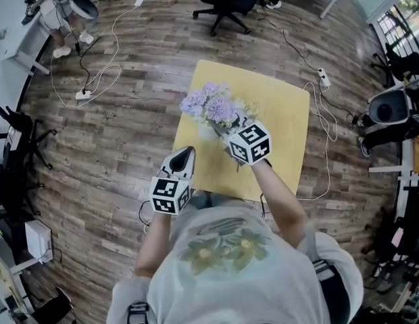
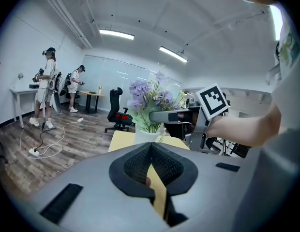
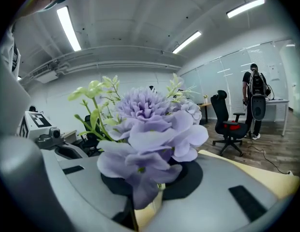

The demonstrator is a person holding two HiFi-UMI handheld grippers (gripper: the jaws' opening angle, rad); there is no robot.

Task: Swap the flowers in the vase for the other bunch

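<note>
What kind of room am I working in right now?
Probably an open office or lab: a rolling office chair, a power strip lying on the wood-look floor, and ceiling strip lights.

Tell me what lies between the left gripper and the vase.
Nothing but bare yellow table separates the left gripper from the white vase. The head view shows it, and the left gripper view agrees.

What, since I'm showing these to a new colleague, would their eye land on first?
The purple flowers fill the right gripper view, gripped by the right gripper at a white vase. In the head view they stand out against the small yellow table; the left gripper sits shut at its near edge.
</note>
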